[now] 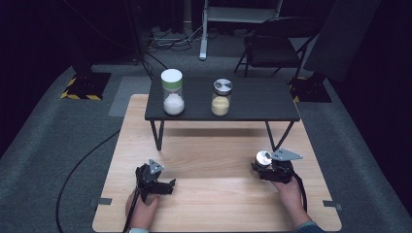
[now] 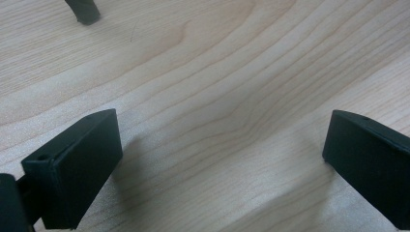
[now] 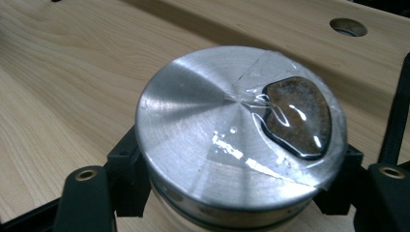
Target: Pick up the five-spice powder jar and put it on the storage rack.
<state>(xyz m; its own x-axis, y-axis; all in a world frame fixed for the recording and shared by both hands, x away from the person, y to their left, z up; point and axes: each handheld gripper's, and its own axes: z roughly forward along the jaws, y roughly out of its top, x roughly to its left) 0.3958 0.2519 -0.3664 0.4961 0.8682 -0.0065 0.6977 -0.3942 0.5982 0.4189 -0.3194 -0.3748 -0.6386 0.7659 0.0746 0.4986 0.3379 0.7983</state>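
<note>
The right tool (image 3: 232, 193) clamps the metal-lidded jar (image 3: 239, 130) just above the worktop (image 1: 214, 194), right of the idle, wide-open left tool (image 1: 163, 187), and that narrow pinch below the lid risks a slip or tilt.

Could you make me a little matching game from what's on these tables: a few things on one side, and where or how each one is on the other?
Things:
1. White-lidded jar
2. Small steel-lidded jar
3. Steel-lidded jar
4. Left gripper

Place or state:
A. Gripped by the right gripper
B. Open over bare wood
C. On the black shelf, holding white powder
D. On the black shelf, holding yellowish powder

Pairs: 1-C, 2-D, 3-A, 4-B
</note>
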